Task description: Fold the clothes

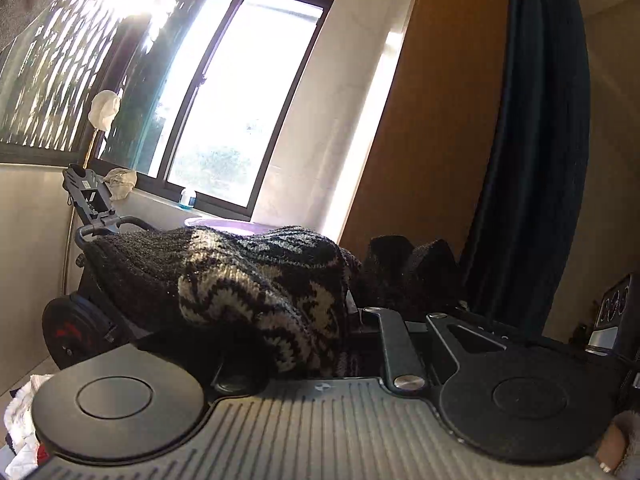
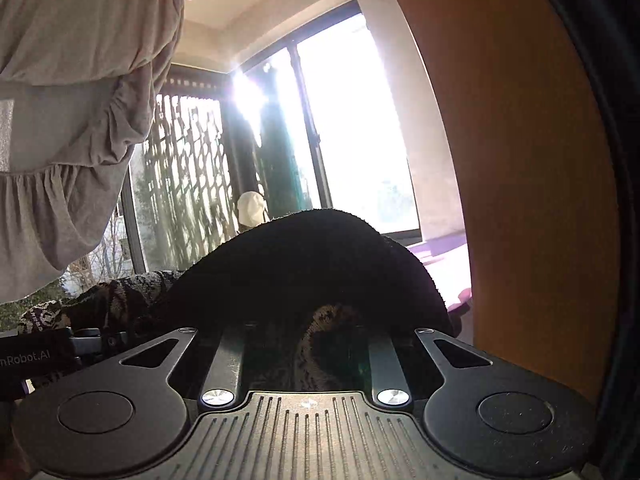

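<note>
A purple surface (image 1: 224, 223) (image 2: 442, 268), possibly a bed or mat, shows only as a bare sunlit strip under the window. The pale window ledge (image 1: 160, 205) carries a small clear bottle (image 1: 187, 197) and a crumpled cloth (image 1: 120, 182). Lower down lies a white-and-red heap of clothes (image 1: 20, 424).

A room in a home, lit by strong sun. Large dark-framed windows (image 1: 240, 96) meet at a corner, one with a patterned screen (image 2: 180, 168). Grey laundry (image 2: 76, 92) hangs from an overhead rack. A wooden wardrobe panel (image 1: 436, 120), a dark curtain (image 1: 536, 140) and a wheeled stroller (image 1: 84, 280) stand nearby.
</note>
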The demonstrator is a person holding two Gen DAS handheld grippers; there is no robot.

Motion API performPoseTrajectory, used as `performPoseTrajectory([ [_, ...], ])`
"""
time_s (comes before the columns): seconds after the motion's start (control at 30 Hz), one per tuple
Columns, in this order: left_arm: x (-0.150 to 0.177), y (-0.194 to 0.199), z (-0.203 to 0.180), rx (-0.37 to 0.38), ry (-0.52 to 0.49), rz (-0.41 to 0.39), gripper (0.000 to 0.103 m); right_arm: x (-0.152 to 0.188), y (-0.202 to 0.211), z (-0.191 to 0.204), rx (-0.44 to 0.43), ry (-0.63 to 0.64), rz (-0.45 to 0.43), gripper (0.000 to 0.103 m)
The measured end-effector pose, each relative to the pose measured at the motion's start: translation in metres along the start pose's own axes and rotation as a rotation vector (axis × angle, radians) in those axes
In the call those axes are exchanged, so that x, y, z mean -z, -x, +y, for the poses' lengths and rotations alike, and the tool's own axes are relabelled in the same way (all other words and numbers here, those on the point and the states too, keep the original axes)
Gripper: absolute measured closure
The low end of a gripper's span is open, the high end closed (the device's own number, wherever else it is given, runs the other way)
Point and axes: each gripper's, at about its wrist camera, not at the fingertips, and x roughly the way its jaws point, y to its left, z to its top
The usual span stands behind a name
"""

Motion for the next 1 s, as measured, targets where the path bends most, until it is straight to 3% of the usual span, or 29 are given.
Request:
performPoseTrajectory([
  [0.2,0.033,-0.026,-0.027,0.179,0.055,0.097,0.085,0.022,0.044,-0.010,0.149,0.009,0.052,0.086],
  [0.4,0.056,-0.062,-0.098,0.333,-0.017,0.182,0.085,0.033,0.098,-0.060,0.282,-0.053,0.036,0.086],
  [0.63,0.107,-0.117,-0.225,0.479,-0.049,0.258,0.085,0.052,0.194,-0.179,0.419,-0.148,-0.024,0.086],
  [0.87,0.182,-0.171,-0.377,0.657,-0.006,0.321,0.085,0.068,0.322,-0.313,0.557,-0.086,-0.054,0.086],
  [1.0,0.207,-0.202,-0.445,0.728,0.025,0.381,0.085,0.064,0.379,-0.373,0.648,-0.065,-0.035,0.086],
])
